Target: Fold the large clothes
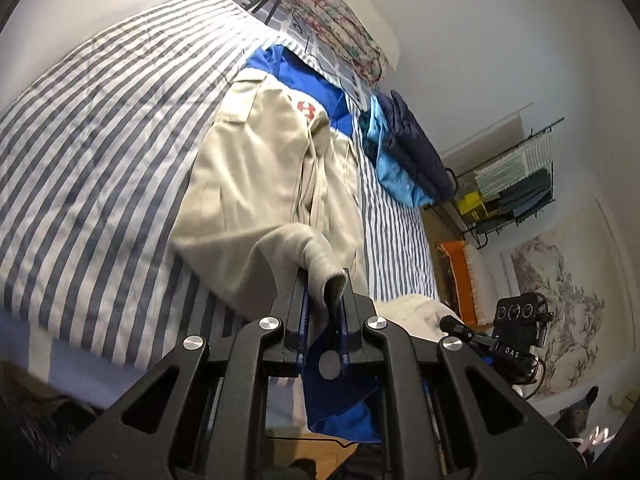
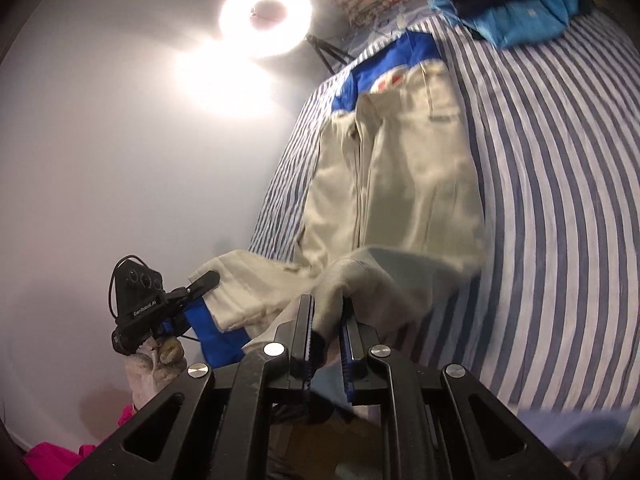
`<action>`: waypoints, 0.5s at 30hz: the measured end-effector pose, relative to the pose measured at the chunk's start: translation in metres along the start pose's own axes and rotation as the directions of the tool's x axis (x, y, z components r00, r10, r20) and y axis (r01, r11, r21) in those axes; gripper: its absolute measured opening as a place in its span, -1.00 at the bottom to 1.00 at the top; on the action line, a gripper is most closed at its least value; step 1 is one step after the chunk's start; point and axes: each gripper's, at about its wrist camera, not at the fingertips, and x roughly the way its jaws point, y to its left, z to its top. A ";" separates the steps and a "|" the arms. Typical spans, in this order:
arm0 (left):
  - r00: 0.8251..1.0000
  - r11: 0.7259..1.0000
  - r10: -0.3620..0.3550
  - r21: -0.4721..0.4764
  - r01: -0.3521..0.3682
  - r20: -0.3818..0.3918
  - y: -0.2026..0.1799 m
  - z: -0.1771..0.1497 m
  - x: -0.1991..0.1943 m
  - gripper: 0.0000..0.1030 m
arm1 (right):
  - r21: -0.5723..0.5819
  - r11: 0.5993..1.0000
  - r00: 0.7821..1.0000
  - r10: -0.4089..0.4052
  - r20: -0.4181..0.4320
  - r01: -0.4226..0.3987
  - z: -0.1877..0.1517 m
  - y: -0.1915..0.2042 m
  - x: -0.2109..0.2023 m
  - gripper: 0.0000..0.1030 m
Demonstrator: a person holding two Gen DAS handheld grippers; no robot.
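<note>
A beige and blue jacket [image 1: 256, 168] lies lengthwise on a striped bed [image 1: 92, 140]; it also shows in the right wrist view [image 2: 404, 184]. My left gripper [image 1: 324, 300] is shut on the jacket's near hem, with beige and blue cloth bunched between the fingers. My right gripper [image 2: 328, 320] is shut on another part of the near hem, lifted above the bed. The right gripper shows in the left wrist view [image 1: 516, 336], and the left gripper in the right wrist view [image 2: 168, 304], both pinching the hem.
A navy and light blue pile of clothes [image 1: 404, 152] lies on the bed's far side. A ring light [image 2: 266, 16] shines by the wall. A wire rack [image 1: 516, 192] stands beyond the bed. Pink cloth [image 2: 52, 460] lies low left.
</note>
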 end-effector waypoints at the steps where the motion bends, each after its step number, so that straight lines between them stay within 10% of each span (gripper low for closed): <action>1: 1.000 1.000 0.001 -0.001 -0.001 0.002 -0.001 0.010 0.006 -0.82 | -0.002 1.000 1.000 -0.012 0.007 0.012 0.011 0.001 0.003 -0.82; 15: 0.992 0.992 0.125 -0.017 -0.125 -0.021 0.019 0.097 0.088 -0.82 | 0.083 0.986 0.989 -0.147 0.027 0.144 0.109 -0.025 0.060 -0.84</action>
